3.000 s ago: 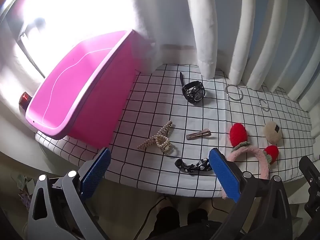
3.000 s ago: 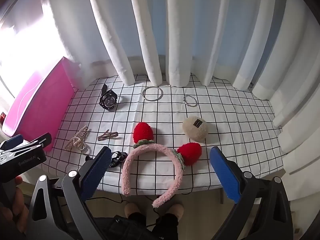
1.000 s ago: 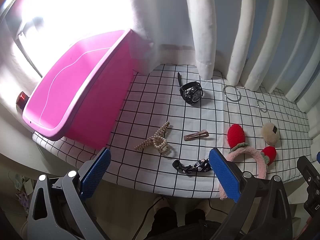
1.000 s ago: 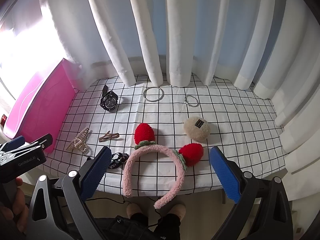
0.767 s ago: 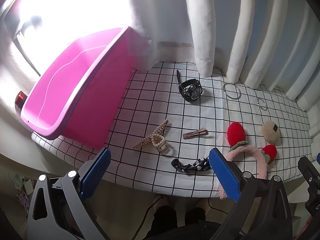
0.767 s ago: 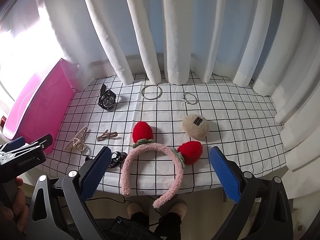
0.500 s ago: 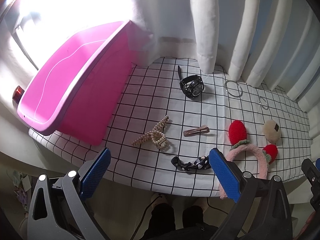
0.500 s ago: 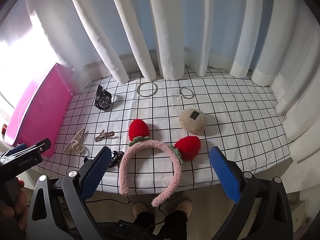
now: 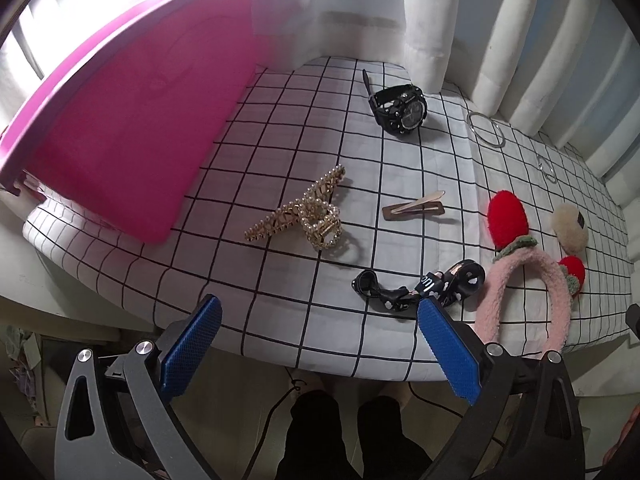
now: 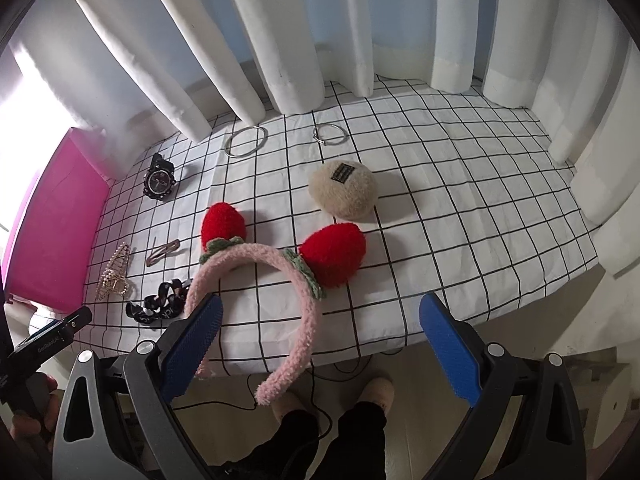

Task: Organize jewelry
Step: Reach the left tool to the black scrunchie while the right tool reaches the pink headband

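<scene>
The pink bin (image 9: 120, 128) fills the far left of the checked tablecloth (image 10: 460, 216), its long side running near to far. Everything else lies loose to its right, nothing yet inside that can be seen. Next in size, the pink plush headband (image 10: 280, 276) arches with both ends hanging over the near table edge, directly ahead of the right gripper (image 10: 318, 344), whose jaws stand wide apart and empty. The beige puff (image 10: 344, 194) sits just beyond it. The left gripper (image 9: 318, 344) is likewise spread and holding nothing; it hovers off the near edge, with the black dotted hair tie (image 9: 416, 284) just ahead and to the right, long axis left to right. The pearl claw clip (image 9: 302, 216) lies further in — probably the left hand's reach, being nearest the bin. Watch (image 9: 398, 110), flat clip (image 9: 414, 212) and two rings (image 10: 246, 141) lie toward the far curtain, with open cloth between.
</scene>
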### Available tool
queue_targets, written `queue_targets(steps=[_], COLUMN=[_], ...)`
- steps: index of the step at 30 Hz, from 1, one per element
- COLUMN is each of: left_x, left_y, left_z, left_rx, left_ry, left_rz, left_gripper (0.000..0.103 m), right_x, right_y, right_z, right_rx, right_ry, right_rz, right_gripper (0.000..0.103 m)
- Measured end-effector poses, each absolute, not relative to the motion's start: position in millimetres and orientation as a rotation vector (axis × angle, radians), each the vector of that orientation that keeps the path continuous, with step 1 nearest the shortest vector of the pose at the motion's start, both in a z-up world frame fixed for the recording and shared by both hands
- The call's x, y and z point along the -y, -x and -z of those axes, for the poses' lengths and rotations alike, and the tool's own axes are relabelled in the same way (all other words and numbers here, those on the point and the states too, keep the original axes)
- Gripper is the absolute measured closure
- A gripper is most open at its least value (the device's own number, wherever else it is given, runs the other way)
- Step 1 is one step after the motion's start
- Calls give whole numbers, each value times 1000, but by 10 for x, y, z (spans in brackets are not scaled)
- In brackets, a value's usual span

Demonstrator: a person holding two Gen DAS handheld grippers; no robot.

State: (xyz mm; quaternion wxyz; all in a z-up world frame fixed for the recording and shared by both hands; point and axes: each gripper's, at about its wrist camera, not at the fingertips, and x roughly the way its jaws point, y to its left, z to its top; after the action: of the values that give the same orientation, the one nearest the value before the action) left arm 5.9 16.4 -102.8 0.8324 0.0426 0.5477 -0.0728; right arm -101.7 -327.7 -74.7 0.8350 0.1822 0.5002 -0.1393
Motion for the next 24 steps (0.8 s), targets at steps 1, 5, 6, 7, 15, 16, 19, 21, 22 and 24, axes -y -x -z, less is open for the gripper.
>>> queue_targets(steps=[1, 5, 6, 7, 15, 16, 19, 21, 22, 24], left_x=[-135, 1, 28, 56, 37, 15, -34, -24, -11, 21], left_y=[-49, -34, -31, -30, -123, -136, -155, -143, -136, -127], left_z=[1078, 1250, 1286, 1326, 1544, 1562, 1624, 1647, 1658, 1680], left_rx=[-1161, -1158, -1157, -1156, -1163, -1162, -1171, -1165, -1161, -1161], left_ry=[-93, -105, -111, -118, -93, -82, -56, -53, -57, -56], left_rz=[160, 197, 203, 207, 167, 159, 159, 167, 170, 184], left_gripper=[6, 6, 6, 6, 6, 6, 6, 6, 6, 6], right_x=[3307, 3411, 3425, 3431, 3332, 3322, 3286, 3271, 3266, 3262], right_y=[1013, 995, 983, 966, 731, 709, 654, 645, 641, 628], right_z=[795, 1004, 1060, 1116, 1510, 1545, 1627, 1664, 1682, 1724], right_rx=[-1063, -1094, -1104, -1114, -1170, -1173, -1185, -1188, -1190, -1196], right_ry=[-387, -398, -397, -396, -375, -374, -364, -354, -348, -341], right_rz=[301, 305, 304, 297, 226, 221, 209, 203, 204, 202], right_gripper=[9, 9, 9, 9, 9, 9, 9, 9, 9, 9])
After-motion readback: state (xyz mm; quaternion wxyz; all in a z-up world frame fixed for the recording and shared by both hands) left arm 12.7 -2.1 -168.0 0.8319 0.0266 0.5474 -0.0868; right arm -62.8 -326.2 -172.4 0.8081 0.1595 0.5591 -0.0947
